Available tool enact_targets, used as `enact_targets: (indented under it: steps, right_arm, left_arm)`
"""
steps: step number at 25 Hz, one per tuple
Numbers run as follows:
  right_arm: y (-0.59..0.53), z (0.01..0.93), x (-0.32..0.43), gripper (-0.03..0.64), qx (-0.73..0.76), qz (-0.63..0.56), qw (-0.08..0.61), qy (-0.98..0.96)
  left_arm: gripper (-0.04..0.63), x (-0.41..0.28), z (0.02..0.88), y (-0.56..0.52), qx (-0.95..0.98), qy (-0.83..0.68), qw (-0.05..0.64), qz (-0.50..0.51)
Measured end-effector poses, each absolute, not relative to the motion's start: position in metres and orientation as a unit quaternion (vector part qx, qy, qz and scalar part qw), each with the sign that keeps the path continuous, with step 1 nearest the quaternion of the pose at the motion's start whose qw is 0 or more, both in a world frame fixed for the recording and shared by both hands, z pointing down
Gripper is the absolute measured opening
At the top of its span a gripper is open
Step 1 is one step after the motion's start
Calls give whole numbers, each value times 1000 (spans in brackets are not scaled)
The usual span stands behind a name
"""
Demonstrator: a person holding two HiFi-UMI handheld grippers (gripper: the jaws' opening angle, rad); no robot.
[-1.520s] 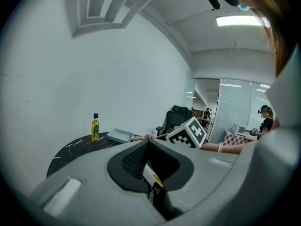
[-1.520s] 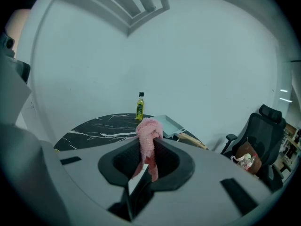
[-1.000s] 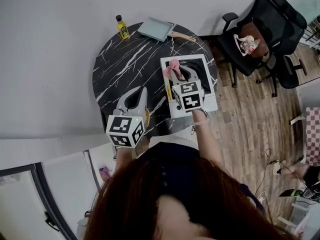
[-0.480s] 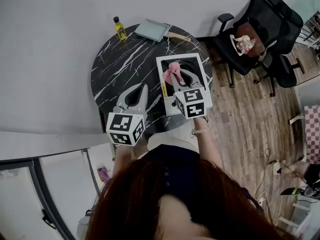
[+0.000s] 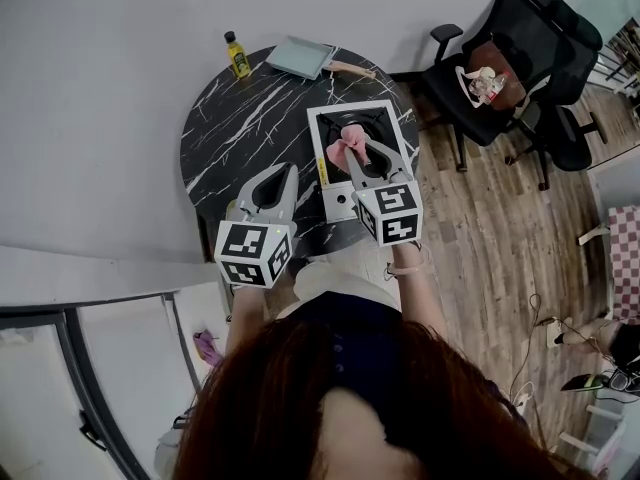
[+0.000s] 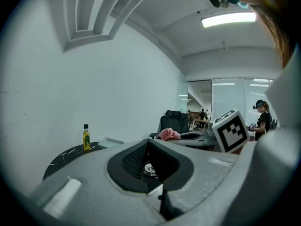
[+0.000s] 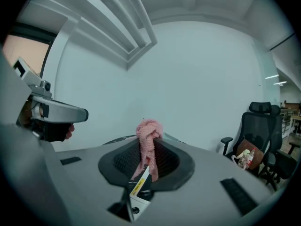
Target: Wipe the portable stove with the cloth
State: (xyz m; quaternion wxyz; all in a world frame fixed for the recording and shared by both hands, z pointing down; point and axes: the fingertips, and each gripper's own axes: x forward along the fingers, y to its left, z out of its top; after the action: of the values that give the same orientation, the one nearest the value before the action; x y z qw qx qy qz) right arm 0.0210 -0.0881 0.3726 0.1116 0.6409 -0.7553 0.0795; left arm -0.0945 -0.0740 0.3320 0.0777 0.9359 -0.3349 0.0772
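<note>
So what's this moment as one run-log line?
right tool: shut on pink cloth, over portable stove | left tool: shut, empty, over table

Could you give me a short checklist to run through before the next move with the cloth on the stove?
1. Cloth gripped: ok. The right gripper is shut on it, and a tuft sticks out past the tips.
2. Right gripper above the portable stove: ok in the head view.
3. Cloth touching the stove top: cannot tell; no view shows the contact.
4. Left gripper out of the way: ok. It is shut and empty, over the table to the left of the stove.
5. Bottle and tray apart from the stove: ok, both sit at the table's far edge.
</note>
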Motion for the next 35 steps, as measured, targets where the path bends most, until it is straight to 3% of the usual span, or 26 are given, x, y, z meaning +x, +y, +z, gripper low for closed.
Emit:
enact_targets:
  steps: [10, 35]
  right_arm:
    - [-55, 353, 36, 74, 648, 85, 61, -754]
    - [-43, 350, 35, 74, 653, 85, 62, -750]
  left_arm:
    - [12, -90, 329, -57, 936, -335, 75, 75]
    - [12, -90, 324, -67, 937, -332, 77, 80]
